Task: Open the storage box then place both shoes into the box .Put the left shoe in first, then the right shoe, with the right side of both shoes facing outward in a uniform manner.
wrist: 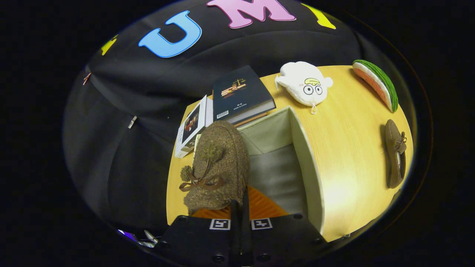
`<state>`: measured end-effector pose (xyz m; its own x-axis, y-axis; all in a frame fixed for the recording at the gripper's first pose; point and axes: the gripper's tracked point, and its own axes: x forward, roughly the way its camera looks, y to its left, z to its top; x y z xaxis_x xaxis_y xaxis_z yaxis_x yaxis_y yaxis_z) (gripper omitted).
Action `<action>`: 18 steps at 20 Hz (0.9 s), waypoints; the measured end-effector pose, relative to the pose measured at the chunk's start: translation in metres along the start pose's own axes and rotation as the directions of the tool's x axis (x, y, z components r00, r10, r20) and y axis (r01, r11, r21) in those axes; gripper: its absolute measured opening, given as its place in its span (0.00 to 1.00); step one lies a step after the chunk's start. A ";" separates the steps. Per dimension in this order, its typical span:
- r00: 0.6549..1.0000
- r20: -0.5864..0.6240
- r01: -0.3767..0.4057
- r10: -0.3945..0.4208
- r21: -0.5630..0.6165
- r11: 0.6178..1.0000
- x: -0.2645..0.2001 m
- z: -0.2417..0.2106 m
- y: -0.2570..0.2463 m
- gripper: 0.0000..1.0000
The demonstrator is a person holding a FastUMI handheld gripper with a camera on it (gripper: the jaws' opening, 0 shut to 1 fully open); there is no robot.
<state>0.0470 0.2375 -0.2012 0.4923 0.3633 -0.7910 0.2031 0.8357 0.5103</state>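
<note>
Right now the brown fuzzy shoe (219, 167) hangs just ahead of the fingers (240, 207), its heel end at their tips and its toe pointing away toward the books. The fingers are drawn nearly together, pinched on the shoe's rim, with no gap left between them that I can see. The shoe is a woolly, tweedy brown slipper with a thin brown ribbon bow (200, 181) and two small pompoms on its top; an orange ribbed inside or sole shows at the end nearest the fingers. It sits over the left wall of the open storage box (308, 163), partly above the box's mouth; whether it touches the box I cannot tell.

Beyond the shoe, to the left, a white-covered book (191, 128) leans at the table's edge, and next to it lies a dark hardback (239, 94) stacked on another volume. The storage box stands open beside them, pale cream fabric walls and a grey inside with nothing visible in it. Past the box rests a white plush toy (304, 83) with round cartoon eyes. Further right on the wooden table (349, 148) lies a watermelon-slice plush (376, 83), and below it the second brown shoe (395, 154), lying apart from the box near the table's right edge.
</note>
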 end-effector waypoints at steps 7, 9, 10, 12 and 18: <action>0.997 -0.056 -0.056 0.053 -0.049 0.997 0.015 -0.018 0.020 0.97; 0.994 -0.034 -0.102 0.100 -0.064 0.993 0.005 -0.012 0.030 0.99; 0.993 -0.028 -0.118 0.116 -0.079 0.990 -0.001 -0.009 0.033 0.99; 0.990 0.005 -0.143 0.144 -0.120 0.982 -0.020 0.005 0.034 0.99; 0.973 0.166 -0.129 0.162 -0.196 0.972 -0.101 0.060 -0.033 0.98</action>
<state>0.0412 0.1487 -0.1177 0.6520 0.4210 -0.6306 -0.0321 0.8463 0.5318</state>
